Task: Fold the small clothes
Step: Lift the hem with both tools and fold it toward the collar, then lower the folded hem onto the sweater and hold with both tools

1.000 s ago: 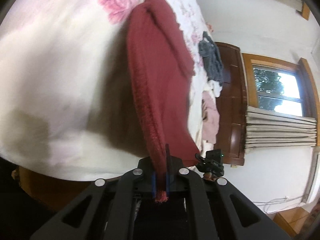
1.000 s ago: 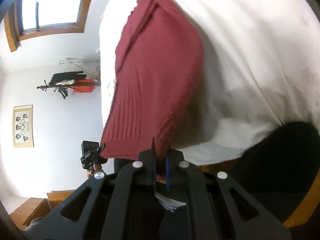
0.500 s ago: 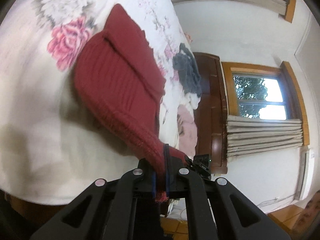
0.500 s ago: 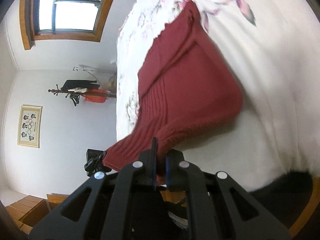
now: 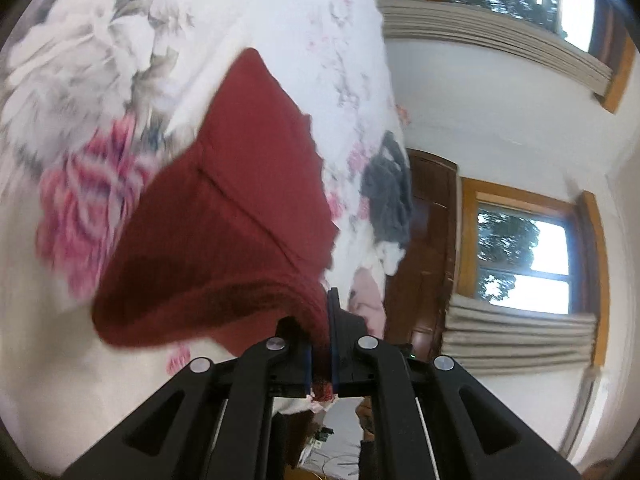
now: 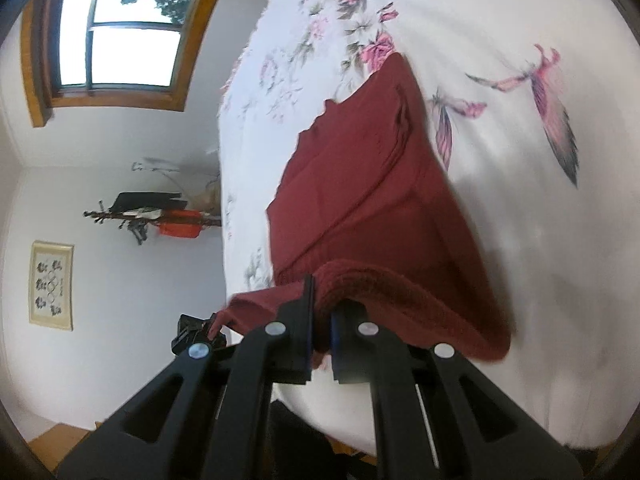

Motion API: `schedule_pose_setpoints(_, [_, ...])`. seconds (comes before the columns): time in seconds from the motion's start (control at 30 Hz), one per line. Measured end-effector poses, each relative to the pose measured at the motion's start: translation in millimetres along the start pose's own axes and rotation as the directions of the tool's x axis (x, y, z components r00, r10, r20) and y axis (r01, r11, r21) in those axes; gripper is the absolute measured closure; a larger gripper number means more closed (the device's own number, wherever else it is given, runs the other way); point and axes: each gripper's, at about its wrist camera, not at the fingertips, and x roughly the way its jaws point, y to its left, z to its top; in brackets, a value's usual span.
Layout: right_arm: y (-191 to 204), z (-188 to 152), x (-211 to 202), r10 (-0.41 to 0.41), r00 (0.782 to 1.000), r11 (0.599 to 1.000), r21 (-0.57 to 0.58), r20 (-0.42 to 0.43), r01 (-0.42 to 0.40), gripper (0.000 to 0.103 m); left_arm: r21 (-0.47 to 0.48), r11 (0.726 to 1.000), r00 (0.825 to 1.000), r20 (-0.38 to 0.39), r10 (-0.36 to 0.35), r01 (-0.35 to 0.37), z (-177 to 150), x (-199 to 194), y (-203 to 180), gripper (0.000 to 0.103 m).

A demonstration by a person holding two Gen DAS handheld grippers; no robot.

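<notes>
Since my left gripper (image 5: 319, 344) & right gripper (image 6: 320, 332) are both clamped on the red knit sweater (image 5: 240, 216), its far part on the floral bedsheet (image 6: 520, 220); soft, floppy, light; grip hem corners.

The left gripper (image 5: 319, 344) pinches an edge of a dark red knitted garment (image 5: 236, 216), its far part lying on a floral bedsheet (image 5: 80, 80). Beyond the garment, a grey garment (image 5: 388, 192) and a pink one (image 5: 370, 300) lie near a wooden headboard (image 5: 428, 248).
</notes>
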Motion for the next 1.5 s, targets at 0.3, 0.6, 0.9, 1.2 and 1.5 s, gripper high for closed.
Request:
schedule_pose_setpoints(0.3, [-37, 63, 53, -0.094, 0.995, 0.992, 0.084, -0.042, 0.097, 0.098, -0.082, 0.988, 0.992, -0.022, 0.126, -0.127, 81, 54, 32, 0.097])
schedule_pose_setpoints(0.6, [-42, 82, 44, -0.075, 0.997, 0.993, 0.091, 0.000, 0.074, 0.087, -0.018, 0.990, 0.988, 0.063, 0.144, -0.143, 100, 48, 27, 0.061])
schedule_pose_setpoints(0.9, [-28, 68, 44, -0.269, 0.963, 0.955, -0.123, 0.011, 0.268, 0.059, 0.292, 0.866, 0.913, 0.079, 0.400, -0.405, 83, 48, -4, 0.054])
schedule_pose_setpoints(1.2, [-31, 71, 69, -0.326, 0.945, 0.929, -0.182, 0.003, 0.321, 0.045, 0.436, 0.726, 0.825, 0.070, 0.561, -0.531, 82, 88, -4, 0.042])
schedule_pose_setpoints(1.5, [-23, 62, 80, -0.381, 0.924, 0.878, -0.304, 0.024, 0.370, 0.086, 0.488, 0.674, 0.806, 0.113, 0.581, -0.554, 75, 97, -8, 0.096])
